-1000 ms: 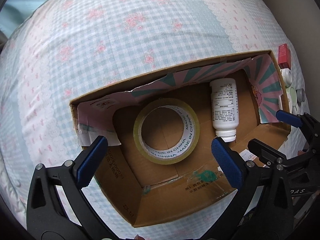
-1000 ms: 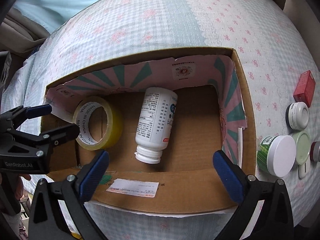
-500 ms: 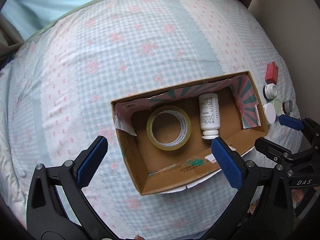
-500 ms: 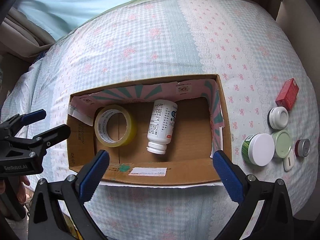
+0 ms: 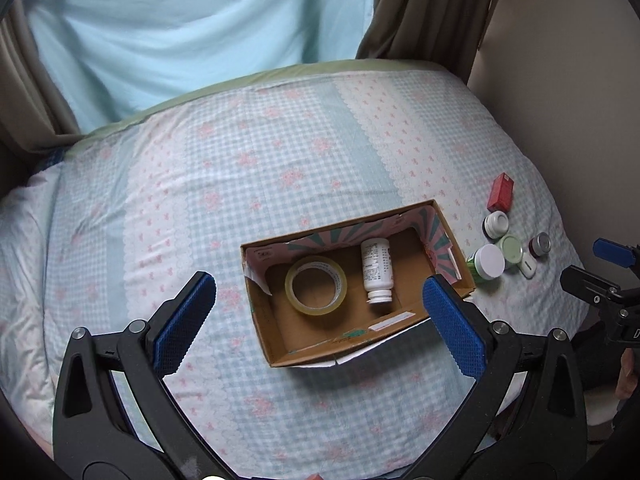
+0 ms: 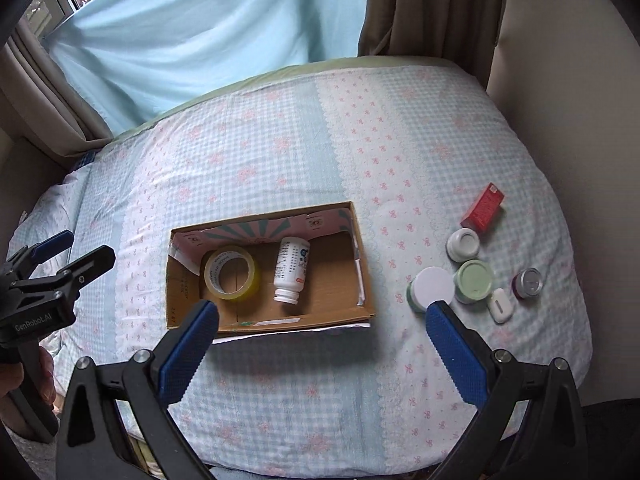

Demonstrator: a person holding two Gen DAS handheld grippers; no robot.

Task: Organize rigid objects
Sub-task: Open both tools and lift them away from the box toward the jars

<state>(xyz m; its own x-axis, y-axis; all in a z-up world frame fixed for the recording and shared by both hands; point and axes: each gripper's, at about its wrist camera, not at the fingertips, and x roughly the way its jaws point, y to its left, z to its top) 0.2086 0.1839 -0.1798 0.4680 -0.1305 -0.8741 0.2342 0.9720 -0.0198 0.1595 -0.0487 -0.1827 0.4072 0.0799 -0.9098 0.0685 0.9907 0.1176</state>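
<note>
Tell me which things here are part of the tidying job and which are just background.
Part of the job: cardboard box, tape roll and white bottle lying inside it, red box, white jar, white-lidded green jar, green-lidded jar, small silver-lidded jar, small white case.

Background: bedspread, blue curtain, brown curtain.

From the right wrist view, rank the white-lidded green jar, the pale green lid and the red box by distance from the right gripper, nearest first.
1. White-lidded green jar, just beyond the right gripper, by its right fingertip.
2. Pale green lid, right of the jar.
3. Red box, farthest back, on the bedspread.
</note>
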